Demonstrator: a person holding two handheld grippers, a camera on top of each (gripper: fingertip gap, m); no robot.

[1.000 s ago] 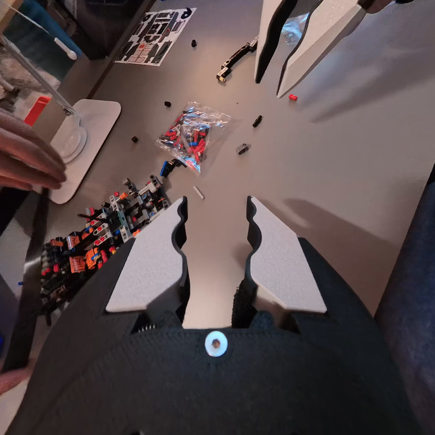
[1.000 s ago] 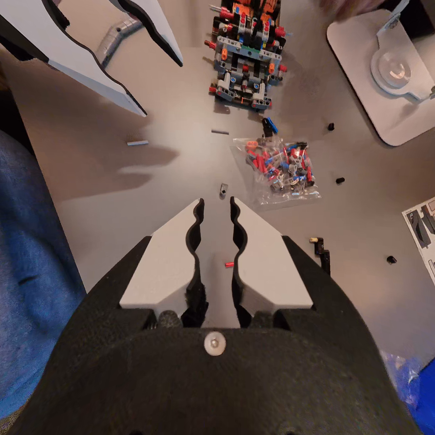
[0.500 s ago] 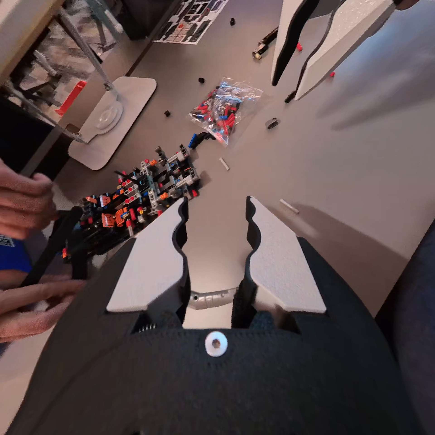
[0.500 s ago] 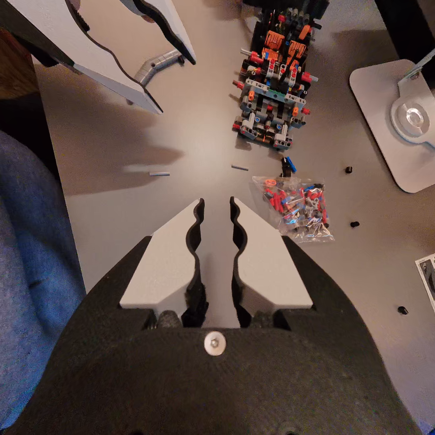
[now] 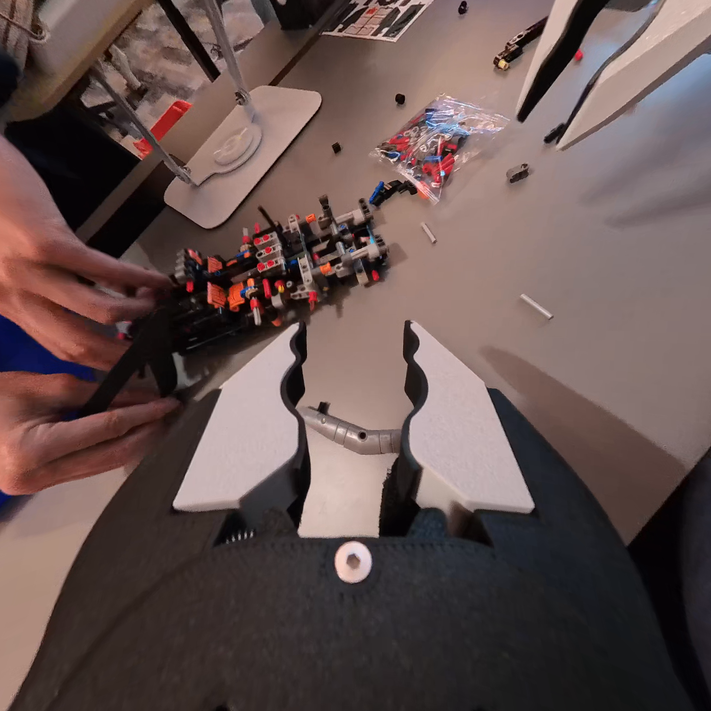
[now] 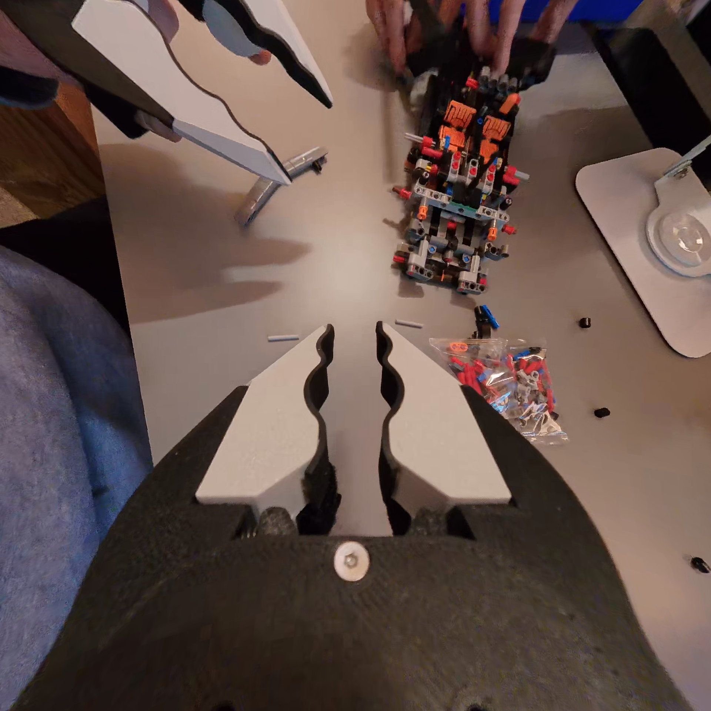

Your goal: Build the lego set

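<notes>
— Where do we have the lego build [image 6: 459,184] lying?

— On the grey desk [image 6: 346,269], ahead of our right tongs [image 6: 353,331] and a little to their right. In the right wrist view its long axis runs away from us: the grey-framed end points back toward those tongs, and the black end with the orange panels points at another person's hands [image 5: 73,307], which are on that far end along with a black part.

— And our tongs themselves?

— Both pairs are parted and empty. The left tongs [image 5: 354,331] gape wider, hovering over a bent silver-grey piece [image 5: 350,431] that lies on the desk between their fingers — whether they touch it we cannot tell. The right ones show a narrower gap with bare desk under it.

— What room do we have?

— A bare stretch between the two tongs, with only two short grey rods [image 6: 282,338] lying on it. To the right sits a crinkled clear bag [image 6: 508,384] of red, blue and grey pins, just beside the build's near end, with a small blue-and-black piece [image 6: 485,316] between them. Past that, little black pins [image 6: 584,322] are scattered, and a flat white stand base [image 6: 631,246] with rounded corners sits near the desk's right edge.

— Surfaces?

— The desk is smooth and matte; our fingers are pale grey with wavy black inner edges.
</notes>
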